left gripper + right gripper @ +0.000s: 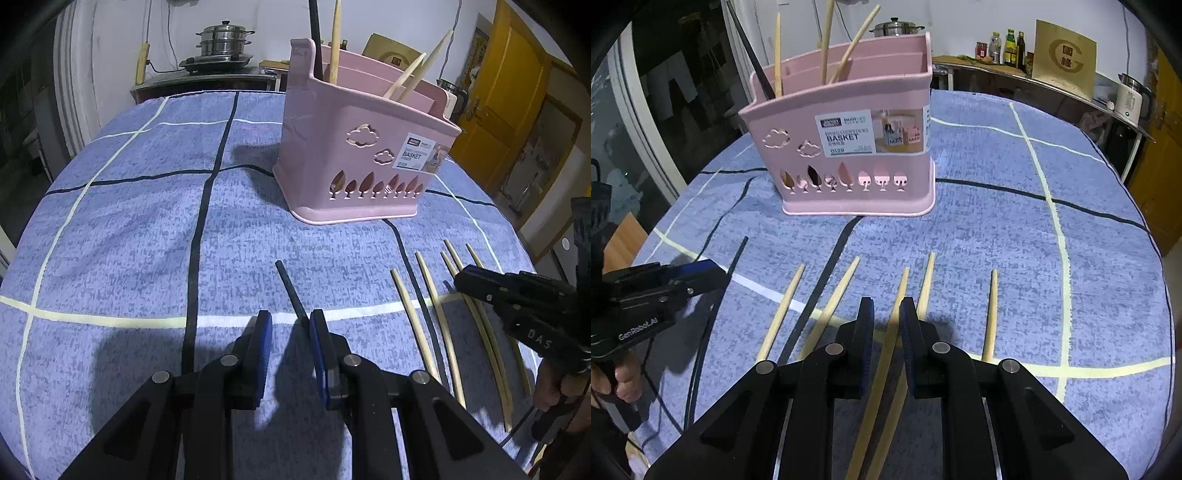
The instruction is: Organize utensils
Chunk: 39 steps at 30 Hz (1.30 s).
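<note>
Chopsticks are found in two places: several stand upright or leaning in the pink basket (846, 147), and five pale wooden chopsticks (783, 312) are laid side by side on the cloth nearer the cameras. One black chopstick (291, 290) is laid apart from them, to their left.

A blue tablecloth (1015, 240) crossed by dark and cream lines is spread over the table. Behind it, a white wall is seen, with a steel steamer pot (223, 38) on a stove, a yellow door (506, 92) at the right, and a shelf carrying bottles (1003, 46), a gold plaque (1065, 55) and a white kettle (1130, 99).

The left gripper (290, 325) is held low over the cloth with its jaws moderately apart; the black chopstick is seen running toward the gap, close by the right pad, but whether it is touched cannot be told. The right gripper (886, 314) is held with jaws narrowly apart, one pale chopstick lying in the gap, not gripped as far as can be seen.

Only in the right wrist view are the basket's label, the bottles and the plaque shown plainly. Only in the left wrist view is the stove shown, along with the right gripper's side over the pale row.
</note>
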Motion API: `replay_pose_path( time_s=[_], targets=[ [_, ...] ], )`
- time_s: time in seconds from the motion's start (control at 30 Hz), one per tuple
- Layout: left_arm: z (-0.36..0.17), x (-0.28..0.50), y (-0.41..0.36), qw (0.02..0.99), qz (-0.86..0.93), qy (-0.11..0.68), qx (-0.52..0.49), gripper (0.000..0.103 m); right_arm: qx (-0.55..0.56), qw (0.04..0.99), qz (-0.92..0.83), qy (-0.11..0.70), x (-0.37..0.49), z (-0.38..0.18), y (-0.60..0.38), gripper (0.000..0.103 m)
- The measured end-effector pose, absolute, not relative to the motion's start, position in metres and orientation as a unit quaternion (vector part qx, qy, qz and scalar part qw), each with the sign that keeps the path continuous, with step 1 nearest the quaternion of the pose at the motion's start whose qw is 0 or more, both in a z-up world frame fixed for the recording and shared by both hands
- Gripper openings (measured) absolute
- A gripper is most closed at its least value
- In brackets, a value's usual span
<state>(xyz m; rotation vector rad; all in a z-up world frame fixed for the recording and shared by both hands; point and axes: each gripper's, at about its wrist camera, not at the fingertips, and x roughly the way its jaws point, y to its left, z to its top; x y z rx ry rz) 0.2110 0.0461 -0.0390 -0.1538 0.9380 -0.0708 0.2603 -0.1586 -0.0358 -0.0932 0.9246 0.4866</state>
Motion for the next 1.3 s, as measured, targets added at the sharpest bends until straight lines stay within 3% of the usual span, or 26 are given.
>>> replay_pose_path(
  time_s=[0.5,0.67,1.3],
  targets=[
    [-0.038,0.224,0.033,0.885,-0.019,0.463,-0.038,0.02,-0.071,0.865,0.213,0.449,0.27,-0.039,-0.145,0.013],
    [-0.038,0.225,0.033,0.886,-0.02,0.462,-0.038,0.009,-0.072,0.864,0.216,0.449,0.27,-0.039,-0.142,0.008],
    [-0.016,0.219,0.039,0.886,-0.07,0.452,-0.079,0.007,-0.055,0.874,0.233,0.422,0.261,-0.019,-0.148,0.007]
  ],
)
